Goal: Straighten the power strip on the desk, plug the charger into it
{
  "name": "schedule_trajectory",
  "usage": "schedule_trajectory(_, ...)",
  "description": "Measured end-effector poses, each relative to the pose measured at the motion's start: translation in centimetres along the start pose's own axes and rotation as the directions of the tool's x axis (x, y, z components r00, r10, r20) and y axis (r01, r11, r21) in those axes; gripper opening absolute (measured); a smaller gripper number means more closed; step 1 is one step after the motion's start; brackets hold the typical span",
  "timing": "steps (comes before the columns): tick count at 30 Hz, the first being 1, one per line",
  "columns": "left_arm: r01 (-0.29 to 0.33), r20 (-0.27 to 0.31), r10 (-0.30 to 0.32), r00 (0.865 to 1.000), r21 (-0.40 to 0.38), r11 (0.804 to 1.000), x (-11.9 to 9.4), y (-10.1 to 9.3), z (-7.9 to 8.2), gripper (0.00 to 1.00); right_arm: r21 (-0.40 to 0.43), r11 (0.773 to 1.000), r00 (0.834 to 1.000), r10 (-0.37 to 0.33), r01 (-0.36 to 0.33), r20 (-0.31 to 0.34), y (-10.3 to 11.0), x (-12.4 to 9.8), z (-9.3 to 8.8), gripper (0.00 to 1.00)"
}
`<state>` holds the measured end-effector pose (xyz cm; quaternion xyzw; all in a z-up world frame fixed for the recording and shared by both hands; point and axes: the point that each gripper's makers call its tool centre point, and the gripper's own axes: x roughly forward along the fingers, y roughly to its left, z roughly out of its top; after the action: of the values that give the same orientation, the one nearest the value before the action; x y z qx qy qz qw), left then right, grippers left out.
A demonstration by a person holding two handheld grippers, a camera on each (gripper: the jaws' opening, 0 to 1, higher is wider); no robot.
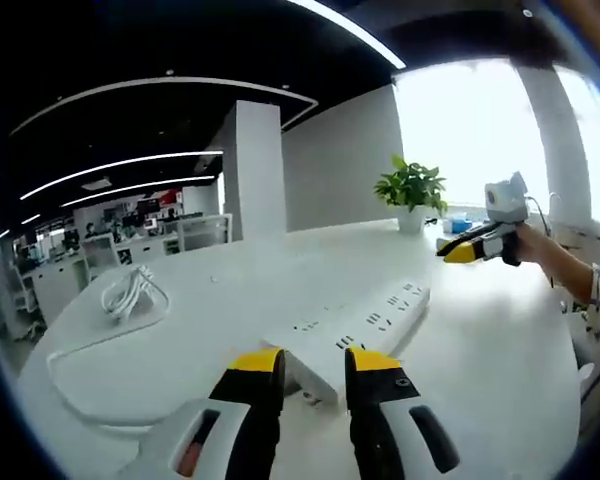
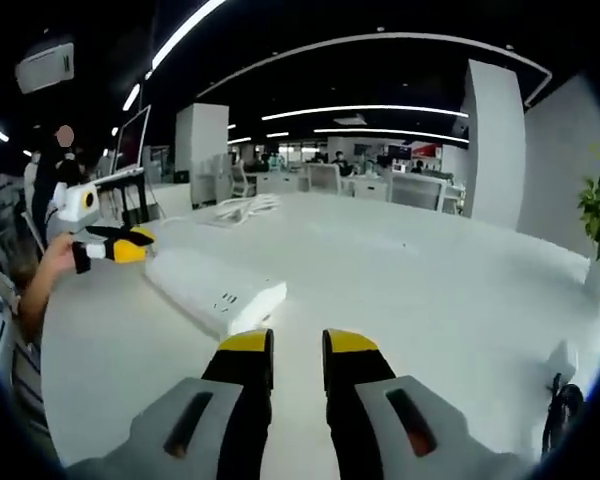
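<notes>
Power strip [image 1: 355, 325] lies skewed on the white counter [image 1: 230, 290], near end just beyond the left gripper [image 1: 313, 362], whose jaws are parted with nothing in them; the right gripper [image 2: 297, 345] is likewise released, facing the strip's other end [image 2: 215, 288]. Risk: pushing one end only may spin or skid the light strip, its cord dragging. Coiled white cable [image 1: 130, 293] lies well apart; potted plant [image 1: 412, 192] at the far edge is no obstruction.

My left gripper view looks low across the desk [image 1: 180, 300], power strip [image 1: 365, 325] close ahead; my right gripper view faces it from the opposite end [image 2: 215, 285].
</notes>
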<state>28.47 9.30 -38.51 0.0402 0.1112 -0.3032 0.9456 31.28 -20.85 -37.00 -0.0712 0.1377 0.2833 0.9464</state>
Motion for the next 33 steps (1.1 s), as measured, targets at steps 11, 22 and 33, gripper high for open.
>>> schedule_trajectory(11, -0.017, -0.001, 0.017, 1.000, -0.004, 1.000, -0.6, 0.4, -0.6, 0.24, 0.024, 0.966, 0.966, -0.259, 0.259, -0.012, -8.6, -6.3, -1.9, 0.18)
schedule_trajectory(22, -0.008, -0.001, 0.008, 1.000, 0.007, 1.000, -0.6, 0.1, -0.6, 0.26, -0.068, 0.886, 0.874, -0.463, 0.458, -0.146, -15.1, -11.2, -5.6, 0.20)
schedule_trajectory(33, -0.001, -0.011, 0.001, 1.000, 0.009, 1.000, -0.7, -0.1, -0.8, 0.26, -0.090, 0.892, 0.853, -0.450, 0.443, -0.263, -17.0, -11.7, -7.5, 0.22)
